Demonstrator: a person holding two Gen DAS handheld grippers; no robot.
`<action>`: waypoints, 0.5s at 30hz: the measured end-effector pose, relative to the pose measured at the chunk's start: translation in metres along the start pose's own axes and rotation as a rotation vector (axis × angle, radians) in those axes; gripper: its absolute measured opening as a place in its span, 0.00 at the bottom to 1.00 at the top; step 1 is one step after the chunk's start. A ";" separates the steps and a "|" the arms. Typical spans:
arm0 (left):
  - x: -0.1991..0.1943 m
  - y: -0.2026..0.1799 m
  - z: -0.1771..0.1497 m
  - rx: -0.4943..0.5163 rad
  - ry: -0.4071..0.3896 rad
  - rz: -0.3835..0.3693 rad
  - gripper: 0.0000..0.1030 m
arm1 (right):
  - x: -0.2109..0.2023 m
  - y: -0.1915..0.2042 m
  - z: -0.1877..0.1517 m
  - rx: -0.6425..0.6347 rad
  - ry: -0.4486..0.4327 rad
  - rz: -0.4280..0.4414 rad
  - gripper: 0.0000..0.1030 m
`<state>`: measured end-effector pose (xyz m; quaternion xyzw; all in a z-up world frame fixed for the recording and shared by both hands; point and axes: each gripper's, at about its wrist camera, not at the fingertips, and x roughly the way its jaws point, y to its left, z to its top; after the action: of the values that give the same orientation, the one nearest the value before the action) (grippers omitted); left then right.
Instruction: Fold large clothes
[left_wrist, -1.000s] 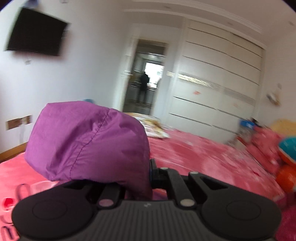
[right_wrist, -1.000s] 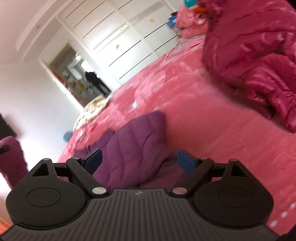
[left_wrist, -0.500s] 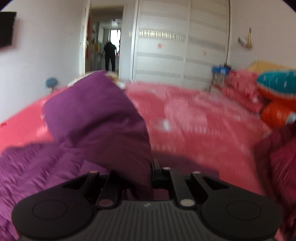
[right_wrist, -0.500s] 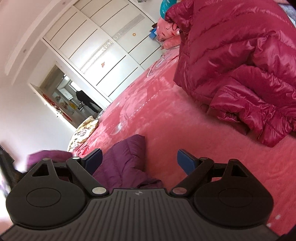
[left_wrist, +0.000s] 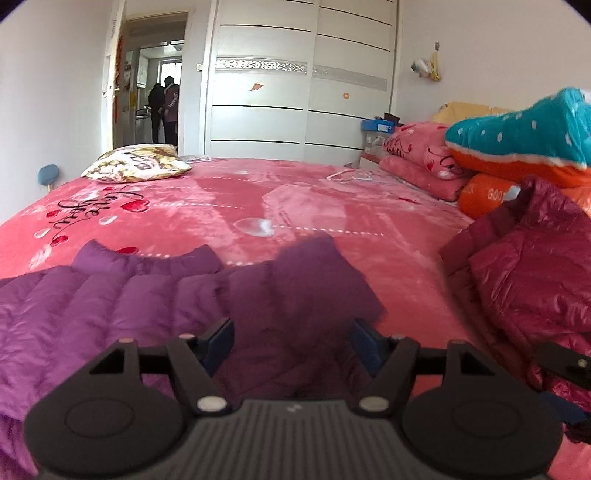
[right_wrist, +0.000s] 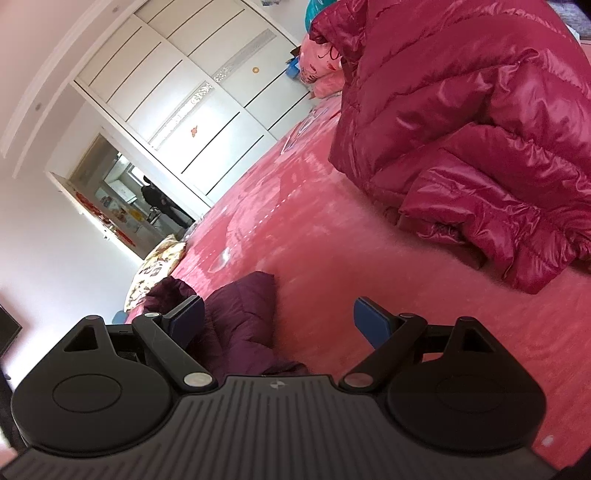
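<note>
So the purple quilted puffer jacket is lying spread out on the near left part of the pink plush bed blanket, collar pointing to the far side, with one fold of it flopped over toward the right. The left claw sits right over that fold and its jaws are opening, blue pads clear of the fabric on both sides, jacket between them but not pinched.

The right claw is spread wide too, nothing in it. From its tilted view you get a dark purple bunched edge of the jacket just past its left pad and bare blanket beyond the right one.

Well apart on the right there's a shiny crimson puffer coat heaped up. Far right has pink folded bedding and a teal dotted cushion. A floral pillow sits at the far left corner, white wardrobe behind, and a person stands in the doorway.
</note>
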<state>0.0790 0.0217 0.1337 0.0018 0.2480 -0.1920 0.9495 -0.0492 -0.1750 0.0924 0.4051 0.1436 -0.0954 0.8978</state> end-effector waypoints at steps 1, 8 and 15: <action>-0.004 0.007 -0.001 -0.010 -0.002 0.006 0.67 | 0.001 0.001 -0.001 -0.005 -0.001 0.004 1.00; -0.019 0.088 0.003 -0.101 -0.041 0.212 0.67 | 0.016 0.016 -0.003 -0.083 0.004 0.093 1.00; -0.011 0.177 0.006 -0.239 -0.074 0.517 0.67 | 0.050 0.037 -0.007 -0.195 0.034 0.169 1.00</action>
<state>0.1375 0.1888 0.1281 -0.0538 0.2255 0.0871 0.9688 0.0069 -0.1483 0.0977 0.3280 0.1326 0.0017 0.9353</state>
